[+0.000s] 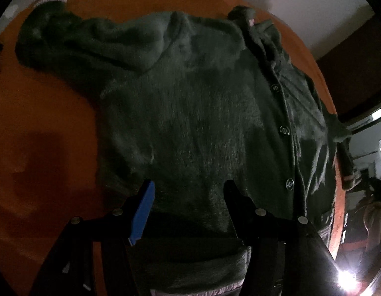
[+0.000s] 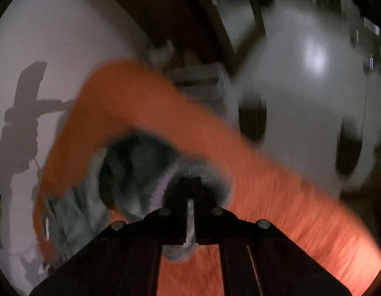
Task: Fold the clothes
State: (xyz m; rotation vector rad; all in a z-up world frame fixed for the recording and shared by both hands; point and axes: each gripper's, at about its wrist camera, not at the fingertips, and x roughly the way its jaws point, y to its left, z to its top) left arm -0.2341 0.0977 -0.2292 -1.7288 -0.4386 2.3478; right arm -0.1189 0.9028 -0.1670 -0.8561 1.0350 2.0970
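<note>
A dark green button-up cardigan (image 1: 190, 103) lies spread on an orange surface (image 1: 37, 128) in the left wrist view, one sleeve bunched toward the far left, a button row down its right side. My left gripper (image 1: 188, 190) is open, its fingers apart just above the cardigan's lower body. In the blurred right wrist view my right gripper (image 2: 190, 185) is shut on a fold of the cardigan (image 2: 138, 165) near a pale striped cuff or hem (image 2: 163, 185), over the orange surface (image 2: 276, 209).
A pale wall (image 1: 313, 12) rises behind the orange surface. A bright lamp (image 1: 348, 281) glares at the lower right. In the right wrist view a white wall (image 2: 42, 37) carries shadows, with dark furniture (image 2: 185, 19) beyond.
</note>
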